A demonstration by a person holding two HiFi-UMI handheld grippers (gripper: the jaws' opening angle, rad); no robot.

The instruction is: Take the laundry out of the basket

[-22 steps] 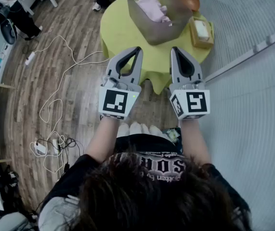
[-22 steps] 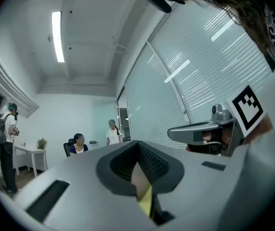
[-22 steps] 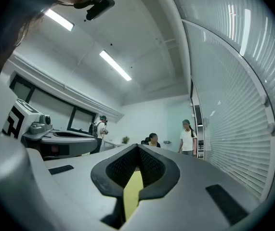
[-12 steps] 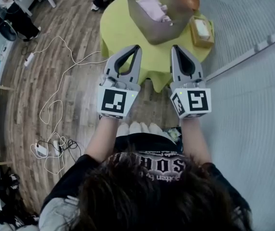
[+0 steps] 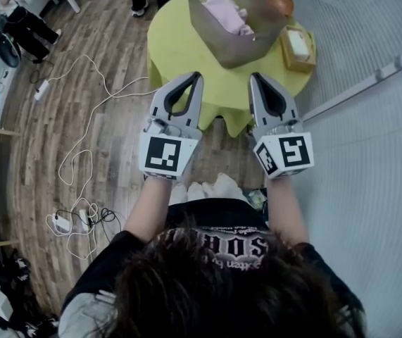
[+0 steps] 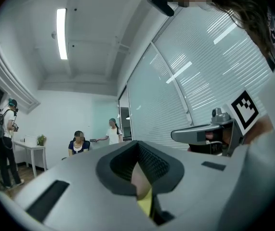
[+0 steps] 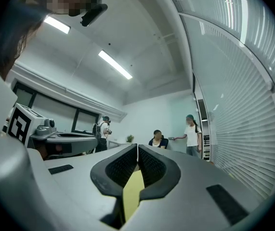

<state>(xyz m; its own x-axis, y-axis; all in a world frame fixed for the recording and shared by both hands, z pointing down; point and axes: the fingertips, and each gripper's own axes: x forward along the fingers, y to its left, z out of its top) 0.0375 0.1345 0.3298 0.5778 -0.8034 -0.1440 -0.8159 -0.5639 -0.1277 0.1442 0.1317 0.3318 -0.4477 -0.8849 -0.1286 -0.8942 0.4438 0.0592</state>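
A grey basket (image 5: 237, 45) stands on the round yellow-green table (image 5: 176, 48) at the top of the head view. Pink laundry (image 5: 223, 9) lies inside it. My left gripper (image 5: 194, 77) and right gripper (image 5: 255, 77) are held side by side over the table's near edge, short of the basket and pointing toward it. Both are shut with nothing between the pads. In the left gripper view the left gripper (image 6: 137, 144) points up into the room, and so does the right gripper (image 7: 137, 146) in the right gripper view; neither view shows the basket.
A brown tissue box (image 5: 298, 46) sits right of the basket. White cables and power strips (image 5: 81, 160) trail over the wooden floor at the left. A glass wall with blinds (image 5: 369, 118) runs along the right. People (image 7: 191, 134) stand and sit at the room's far side.
Both grippers have drifted slightly lower in the head view and stay shut. The person's feet have shifted below them.
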